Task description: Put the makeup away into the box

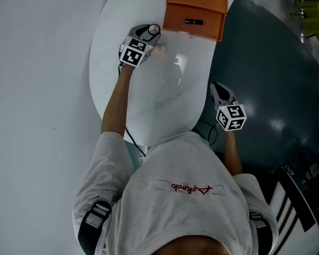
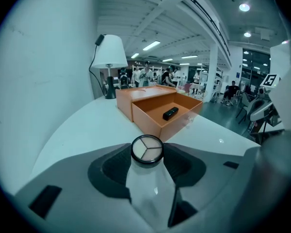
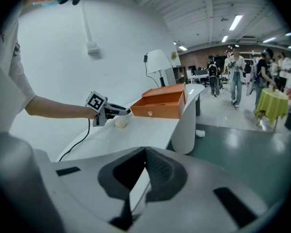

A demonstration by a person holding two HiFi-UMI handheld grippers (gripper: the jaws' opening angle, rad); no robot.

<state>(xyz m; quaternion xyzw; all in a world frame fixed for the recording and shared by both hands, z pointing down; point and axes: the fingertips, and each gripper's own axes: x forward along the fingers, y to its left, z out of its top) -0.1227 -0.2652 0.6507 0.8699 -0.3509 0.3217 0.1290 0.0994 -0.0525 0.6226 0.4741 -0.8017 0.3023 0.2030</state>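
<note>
Gripping a round black three-shade compact (image 2: 147,148) in our left gripper (image 1: 151,33) jaws near the orange cardboard box (image 2: 146,117); right gripper (image 3: 144,176) jaws closed, empty.

We are wearing a light grey short-sleeved cotton T-shirt (image 1: 170,217) with red script lettering (image 1: 190,188) running across it. Black shoulder straps with grey buckles (image 1: 95,217) are sitting at the shirt's 7 and 5 o'clock. The grey-and-white left gripper (image 1: 150,33) and right gripper (image 1: 217,87) are each carrying a white cube printed with black square markers (image 1: 134,52). A thin black cable (image 1: 132,137) is trailing from the left gripper toward 6 o'clock.
</note>
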